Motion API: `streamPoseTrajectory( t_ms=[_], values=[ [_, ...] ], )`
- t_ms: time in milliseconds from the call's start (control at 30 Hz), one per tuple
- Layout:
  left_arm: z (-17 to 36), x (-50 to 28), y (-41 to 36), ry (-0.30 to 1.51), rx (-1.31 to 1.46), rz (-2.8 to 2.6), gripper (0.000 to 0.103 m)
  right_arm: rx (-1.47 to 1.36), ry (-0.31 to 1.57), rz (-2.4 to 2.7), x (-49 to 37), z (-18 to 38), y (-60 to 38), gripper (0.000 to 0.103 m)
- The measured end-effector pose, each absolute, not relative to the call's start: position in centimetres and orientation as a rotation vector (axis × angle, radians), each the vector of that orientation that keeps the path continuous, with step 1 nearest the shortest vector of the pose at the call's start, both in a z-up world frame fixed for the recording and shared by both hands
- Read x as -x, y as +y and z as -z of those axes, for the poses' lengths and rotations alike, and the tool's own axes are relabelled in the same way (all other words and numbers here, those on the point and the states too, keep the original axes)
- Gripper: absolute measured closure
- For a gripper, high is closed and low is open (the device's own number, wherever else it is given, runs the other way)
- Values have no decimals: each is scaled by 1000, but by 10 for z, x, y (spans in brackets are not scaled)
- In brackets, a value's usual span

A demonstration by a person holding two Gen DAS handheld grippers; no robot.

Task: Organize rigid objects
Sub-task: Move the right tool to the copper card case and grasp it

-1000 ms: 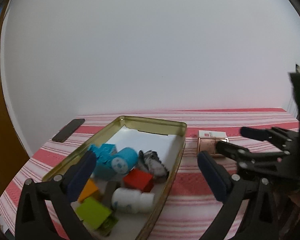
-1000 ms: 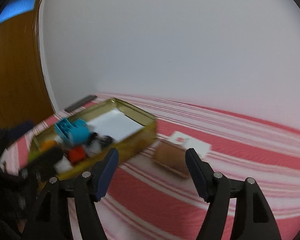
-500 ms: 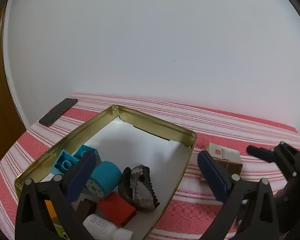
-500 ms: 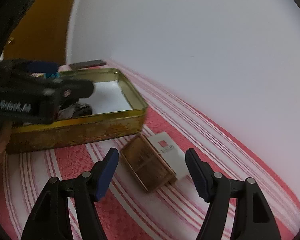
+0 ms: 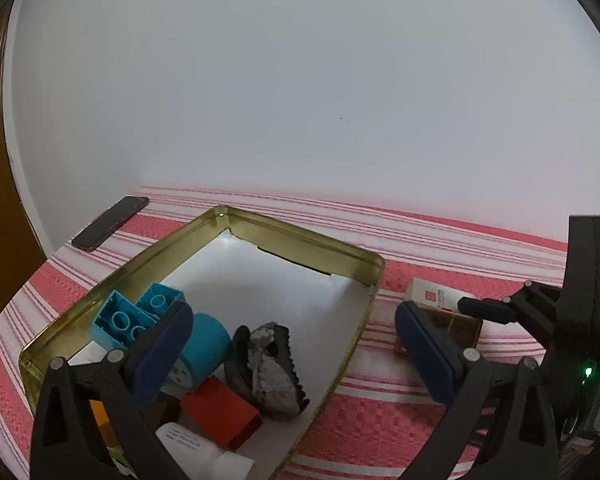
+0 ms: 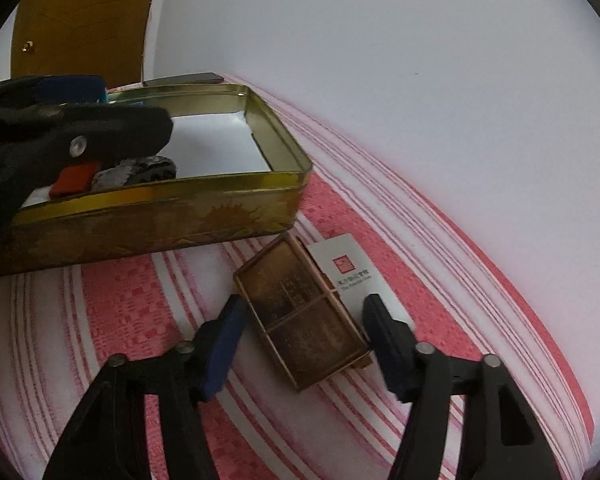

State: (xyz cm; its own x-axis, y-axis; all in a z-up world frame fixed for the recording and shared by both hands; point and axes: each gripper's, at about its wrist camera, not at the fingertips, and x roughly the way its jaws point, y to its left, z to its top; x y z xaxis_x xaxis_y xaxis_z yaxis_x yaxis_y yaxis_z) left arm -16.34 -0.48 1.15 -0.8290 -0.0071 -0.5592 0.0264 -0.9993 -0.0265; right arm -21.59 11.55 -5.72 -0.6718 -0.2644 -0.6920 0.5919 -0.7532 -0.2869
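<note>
Brown box [image 6: 306,322] sits between the spread right gripper [image 6: 304,346] fingers.
Left gripper [image 5: 292,350], released, hovers over gold tin [image 5: 312,242].

Brown box [image 6: 306,312] flat beside tin [image 6: 160,216]

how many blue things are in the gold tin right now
2. A blue toy brick lies near the gold tin's left wall; a blue cylinder lies beside it toward the middle. The left tongs may hide others.
</note>
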Motion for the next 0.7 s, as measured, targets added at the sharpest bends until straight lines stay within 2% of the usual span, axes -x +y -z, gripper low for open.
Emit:
streamPoseTrajectory(
  t_ms=[100, 200, 267, 467, 700],
  values=[
    [-11, 160, 0, 30, -911, 2986, 1, -876, 680, 2425, 214, 54, 118, 54],
    [-12, 157, 3, 26, -905, 2990, 1, -895, 578, 2448, 217, 49, 126, 65],
    [-14, 154, 5, 18, -902, 2997, 1, -913, 500, 2451, 220, 45, 133, 68],
    [-14, 149, 11, -23, -887, 3001, 1, -909, 506, 2445, 212, 41, 132, 69],
    [-14, 145, 1, 14, -882, 2986, 1, -996, 299, 2311, 209, 47, 147, 69]
  ],
)
